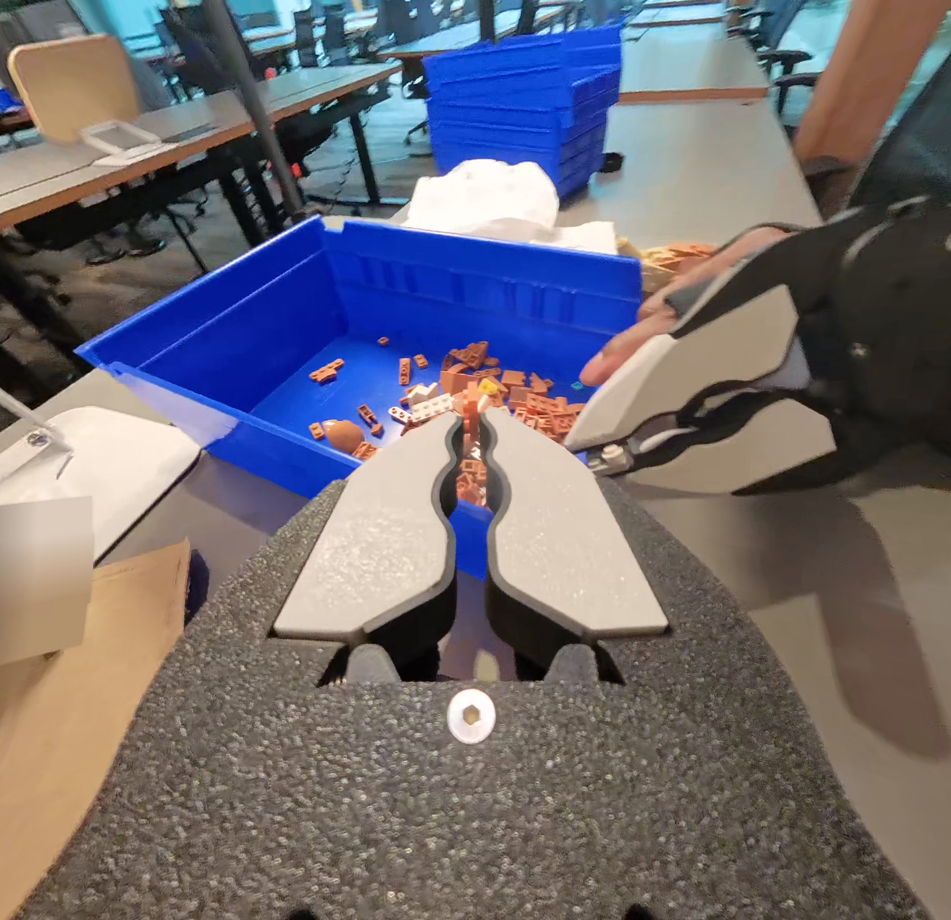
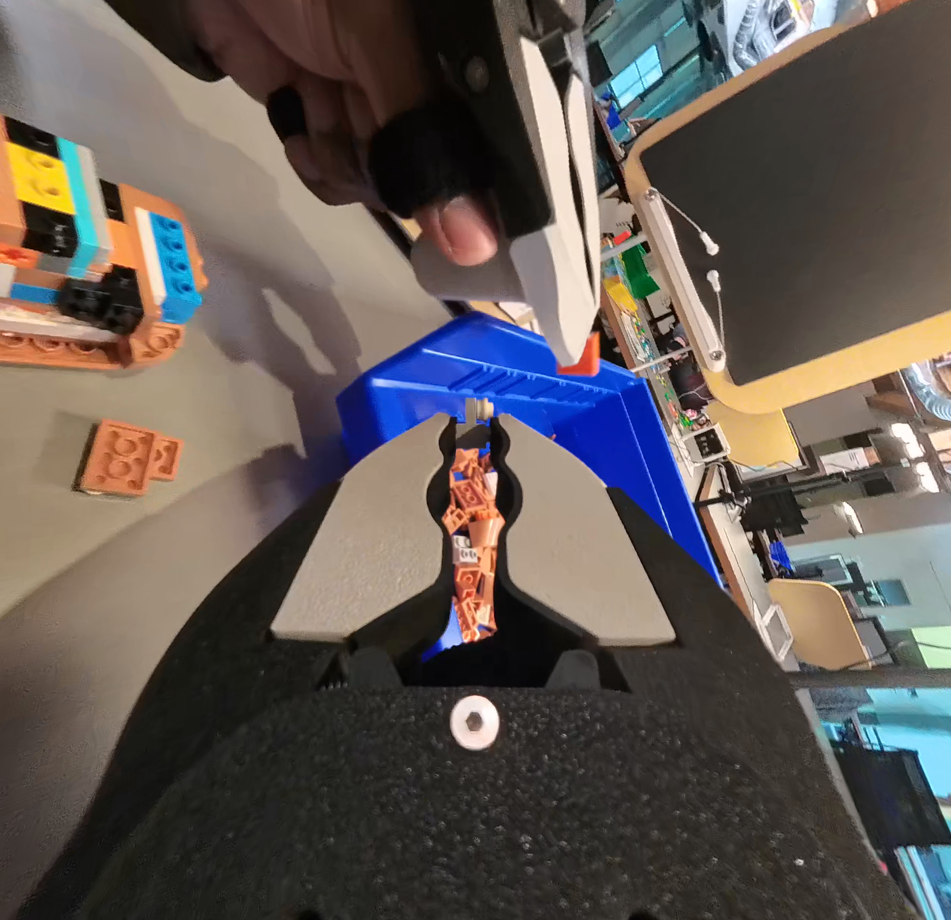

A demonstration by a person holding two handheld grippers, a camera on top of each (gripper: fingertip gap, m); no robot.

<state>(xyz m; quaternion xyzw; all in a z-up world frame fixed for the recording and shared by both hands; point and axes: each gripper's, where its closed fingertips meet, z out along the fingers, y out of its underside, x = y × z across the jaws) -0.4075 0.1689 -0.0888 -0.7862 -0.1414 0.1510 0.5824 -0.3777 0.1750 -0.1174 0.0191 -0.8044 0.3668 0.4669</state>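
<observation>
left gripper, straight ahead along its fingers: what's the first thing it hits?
Probably the loose brown bricks heaped in the blue bin. The left gripper, shut on an orange brick, points over the bin's near wall into that heap. Depth is unclear; the tips may sit above the pile.

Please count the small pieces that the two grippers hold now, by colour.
Orange piece, in the left gripper: 1
Grey piece, in the right gripper: 1
Total: 2
</observation>
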